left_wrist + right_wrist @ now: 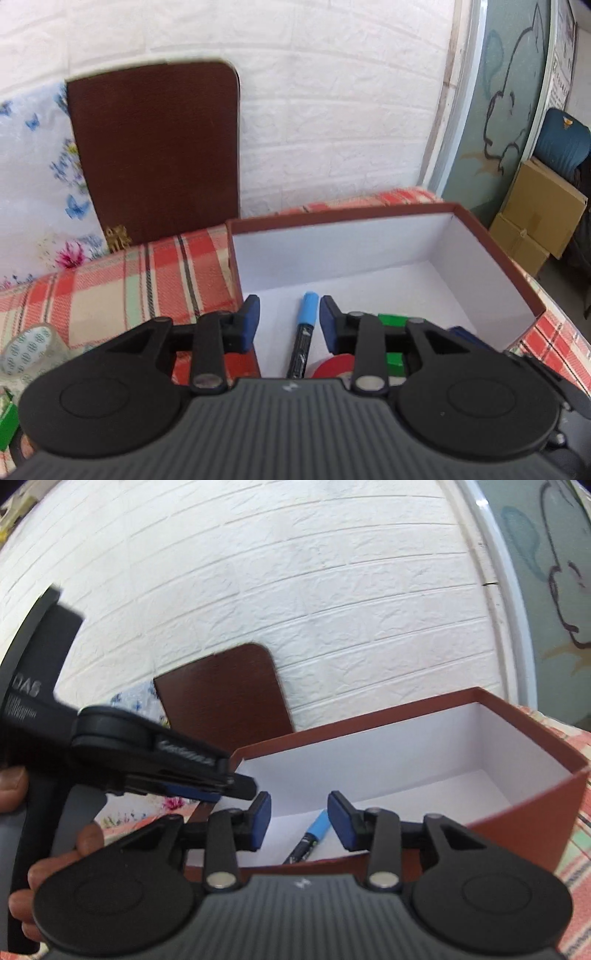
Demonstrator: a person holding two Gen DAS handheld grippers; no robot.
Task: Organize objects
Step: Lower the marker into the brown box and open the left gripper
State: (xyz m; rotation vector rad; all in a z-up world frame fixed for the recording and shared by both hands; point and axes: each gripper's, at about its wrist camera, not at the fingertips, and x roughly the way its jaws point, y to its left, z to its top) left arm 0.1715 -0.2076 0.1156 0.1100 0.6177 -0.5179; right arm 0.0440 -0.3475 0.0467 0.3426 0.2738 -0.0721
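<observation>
An open brown box (495, 251) with a white inside stands on the plaid cloth; it also shows in the right wrist view (524, 812). A black marker with a blue cap (304, 332) lies on the box floor, also in the right wrist view (308, 840). A red tape roll (334, 365) and green blocks (393, 319) lie in the box near my left gripper. My left gripper (289, 321) is open and empty above the marker. My right gripper (299, 819) is open and empty above the box's near wall. The left gripper shows at the left of the right wrist view (236, 784).
The box's brown lid (155, 147) leans on the white brick wall. A clear tape roll (31, 349) and a green block (7, 421) lie on the plaid cloth (110, 288) at the left. Cardboard boxes (543, 210) stand at the far right.
</observation>
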